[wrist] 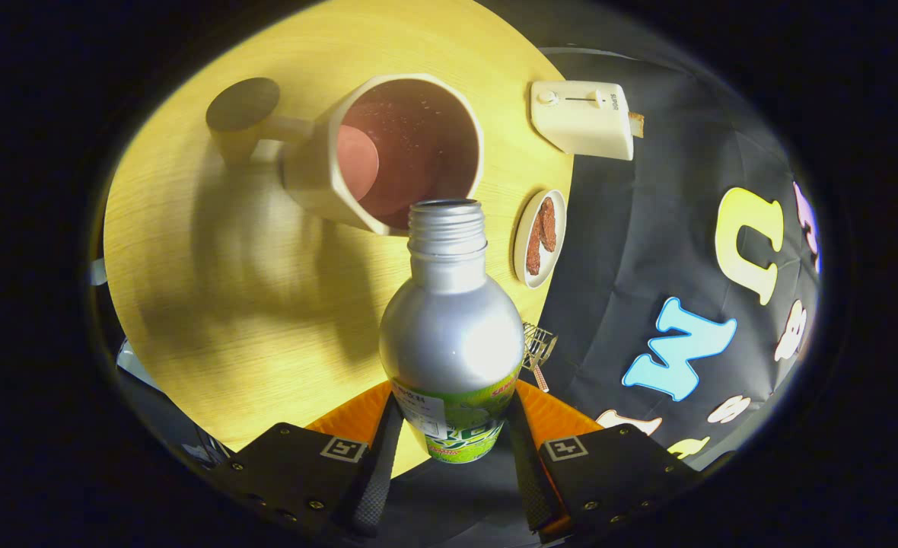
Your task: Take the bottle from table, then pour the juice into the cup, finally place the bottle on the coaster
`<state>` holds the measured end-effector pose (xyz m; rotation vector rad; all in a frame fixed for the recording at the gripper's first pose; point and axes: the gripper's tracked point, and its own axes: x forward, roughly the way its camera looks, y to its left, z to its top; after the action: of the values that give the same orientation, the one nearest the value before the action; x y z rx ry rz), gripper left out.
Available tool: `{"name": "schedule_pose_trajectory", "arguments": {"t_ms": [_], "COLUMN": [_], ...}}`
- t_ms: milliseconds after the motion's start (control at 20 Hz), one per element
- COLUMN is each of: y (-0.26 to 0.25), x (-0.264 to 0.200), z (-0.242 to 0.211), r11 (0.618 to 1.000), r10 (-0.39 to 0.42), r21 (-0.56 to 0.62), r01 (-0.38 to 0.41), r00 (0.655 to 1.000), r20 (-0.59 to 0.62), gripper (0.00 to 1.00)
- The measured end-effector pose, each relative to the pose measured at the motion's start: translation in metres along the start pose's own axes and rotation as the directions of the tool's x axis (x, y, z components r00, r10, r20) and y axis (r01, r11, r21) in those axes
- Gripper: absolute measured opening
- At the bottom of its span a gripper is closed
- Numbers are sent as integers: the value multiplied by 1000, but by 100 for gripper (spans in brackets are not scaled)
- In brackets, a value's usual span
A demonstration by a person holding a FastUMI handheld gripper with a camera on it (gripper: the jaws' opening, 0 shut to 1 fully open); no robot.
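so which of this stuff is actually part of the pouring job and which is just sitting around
Job:
- bottle, uncapped, gripper shut on it, mouth at the cup's rim
- cup, just beyond the bottle
- coaster, dark disc past the cup's handle

Lying about:
- toaster
- plate with brown food
- small fork beside the bottle

toaster [582, 118] — "SUPOR", bottle [450, 335] label — unreadable

bottle [451, 335] between fingers [377, 472], cup [392, 152] beyond
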<state>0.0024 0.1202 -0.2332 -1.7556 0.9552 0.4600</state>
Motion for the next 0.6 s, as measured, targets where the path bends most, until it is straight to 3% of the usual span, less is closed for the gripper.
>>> {"name": "schedule_pose_trajectory", "arguments": {"t_ms": [600], "y": [-8], "x": [-8], "z": [-7], "r11": [997], "r10": [-18], "r21": [-74], "r01": [14], "r00": [998], "r20": [-55], "gripper": [70]}}
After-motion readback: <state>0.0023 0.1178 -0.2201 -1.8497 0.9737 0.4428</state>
